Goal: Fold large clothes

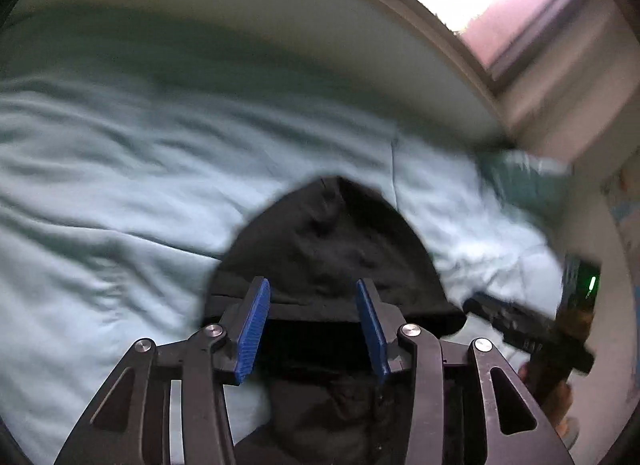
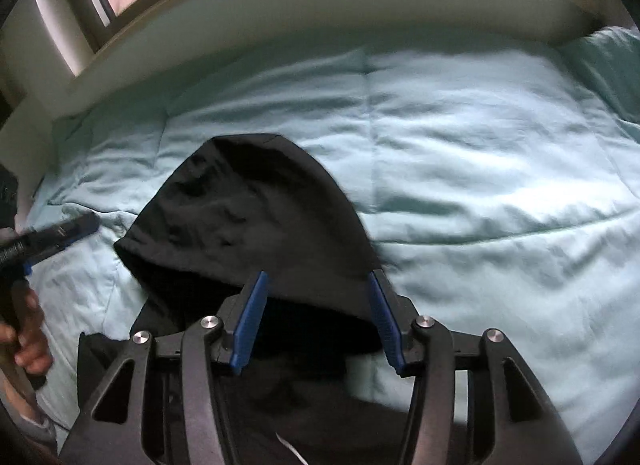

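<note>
Right wrist view: a black hooded garment (image 2: 256, 217) lies on the pale green bedspread (image 2: 500, 185), its rounded hood creased and pointing toward the headboard (image 2: 320, 13). The right gripper (image 2: 318, 317) hovers over it, jaws spread, empty. The left gripper (image 1: 312, 325) likewise gapes; blur perhaps hides contact.

1. Your left gripper (image 1: 313, 328) is showing black linkage arms, round silver screws and ribbed blue pads (image 1: 253, 331).
2. Your right gripper (image 2: 318, 323) is wearing the same black frame and blue pads (image 2: 250, 325).
3. Your left hand (image 2: 26, 329) is showing bare skin and a grey cuff.
</note>
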